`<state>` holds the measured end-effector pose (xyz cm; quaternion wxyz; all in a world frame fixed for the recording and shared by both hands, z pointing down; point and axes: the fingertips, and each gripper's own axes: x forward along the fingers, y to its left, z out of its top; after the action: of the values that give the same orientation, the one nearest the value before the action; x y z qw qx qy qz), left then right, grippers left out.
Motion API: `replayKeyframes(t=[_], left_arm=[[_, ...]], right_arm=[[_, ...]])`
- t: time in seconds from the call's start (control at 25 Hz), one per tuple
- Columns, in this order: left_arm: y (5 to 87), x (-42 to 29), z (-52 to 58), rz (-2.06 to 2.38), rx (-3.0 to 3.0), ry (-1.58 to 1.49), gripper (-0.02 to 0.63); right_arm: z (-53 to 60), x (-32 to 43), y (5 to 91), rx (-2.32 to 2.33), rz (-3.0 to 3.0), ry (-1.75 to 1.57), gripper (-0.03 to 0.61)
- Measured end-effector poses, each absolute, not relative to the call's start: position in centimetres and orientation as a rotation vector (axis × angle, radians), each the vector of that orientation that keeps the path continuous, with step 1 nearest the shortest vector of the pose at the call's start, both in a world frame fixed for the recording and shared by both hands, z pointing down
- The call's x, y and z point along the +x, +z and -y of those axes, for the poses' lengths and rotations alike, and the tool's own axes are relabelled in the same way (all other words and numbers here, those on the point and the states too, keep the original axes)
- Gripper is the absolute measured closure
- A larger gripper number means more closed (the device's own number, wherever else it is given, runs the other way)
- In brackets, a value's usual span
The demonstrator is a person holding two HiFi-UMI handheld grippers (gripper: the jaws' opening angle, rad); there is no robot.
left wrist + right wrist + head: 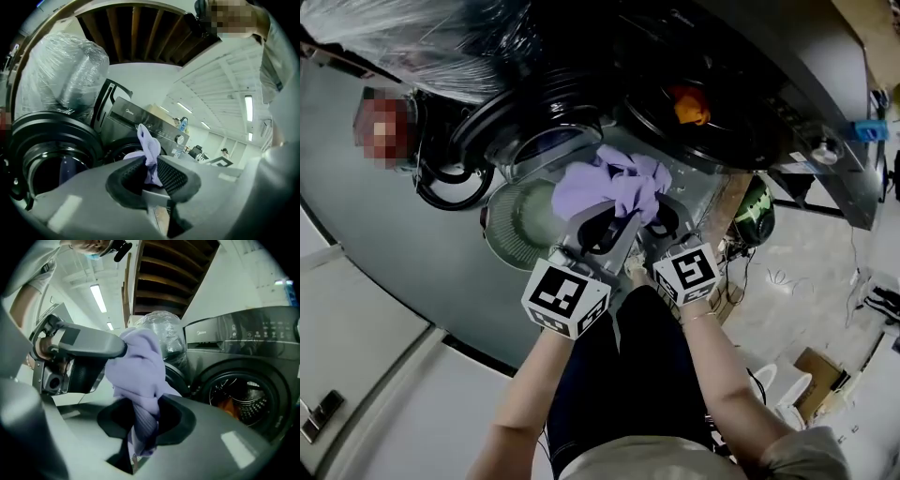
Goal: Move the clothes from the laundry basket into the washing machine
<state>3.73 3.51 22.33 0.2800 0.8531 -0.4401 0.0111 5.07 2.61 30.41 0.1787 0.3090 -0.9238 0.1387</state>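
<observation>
From the head view the tips of both claws are buried under a bunched lavender garment (614, 187), so the grip has to be read from the claw cameras. The left claw (151, 171) is pinched on a thin fold of it. The right claw (143, 420) is clamped on a thicker, twisted strand that runs down between its pads and out of sight below them. What kind of clothing this is cannot be made out. It is crumpled into a lump with no clear long axis, held up in the air across the left claw (605, 230) and right claw (661, 220), in front of the machines. One loose tip stands upright above the left pads (176, 176), and the main bulk swells above the right ones. Just beyond it is the washing machine (243, 352), its drum opening partly cut off by the garment in the head view, with an orange item (229, 405) lying inside. Beside it stands a plastic-wrapped machine (422, 37), and a round greenish disc (520, 220) under the garment is hard to identify.
</observation>
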Motion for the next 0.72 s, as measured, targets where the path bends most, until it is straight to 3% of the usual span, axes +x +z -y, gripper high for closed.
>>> replayKeyframes(t=[0.24, 0.44, 0.72], left_arm=[[24.7, 8.1, -1.1, 1.112, 2.302, 0.016, 0.524], [28.9, 11.2, 0.8, 1.078, 2.254, 0.101, 0.423], [34.0, 13.4, 4.0, 1.062, 2.190, 0.144, 0.374]], right_arm=[[0.4, 10.7, 31.2, 1.035, 2.558, 0.407, 0.480], [2.4, 15.0, 34.0, 1.128, 2.503, 0.463, 0.482], [5.8, 19.5, 37.3, 1.236, 2.445, 0.511, 0.483]])
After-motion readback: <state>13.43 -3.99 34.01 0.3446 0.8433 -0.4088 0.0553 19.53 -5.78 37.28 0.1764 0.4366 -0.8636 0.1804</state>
